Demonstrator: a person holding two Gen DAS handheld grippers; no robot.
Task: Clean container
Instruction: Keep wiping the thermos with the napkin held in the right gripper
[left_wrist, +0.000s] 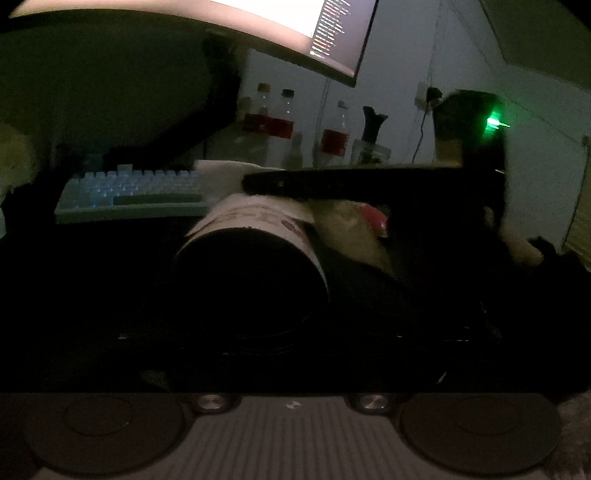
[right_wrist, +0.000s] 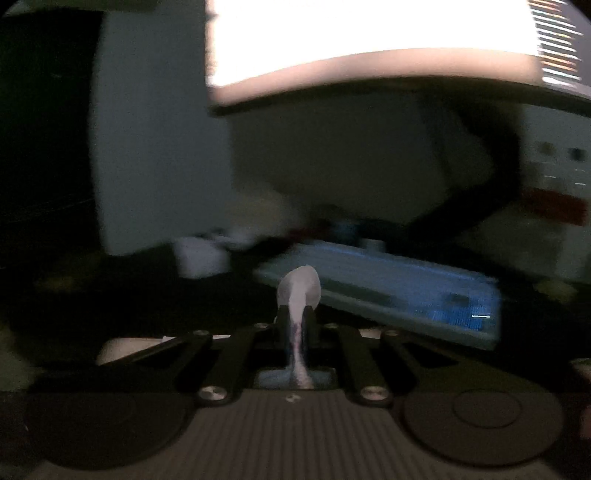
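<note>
Your paper cup, white with red print, lies tilted on the dark desk, dark mouth toward your spread left tool. Your right tool pinches a white tissue.

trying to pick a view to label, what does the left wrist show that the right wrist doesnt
Only the left wrist view: a paper cup on its side, dark mouth toward the camera, bottles behind, and the other hand-held gripper above the cup. Only the right wrist view: the right hand-held gripper shut on a white tissue. Both: the backlit keyboard and the bright monitor.
</note>
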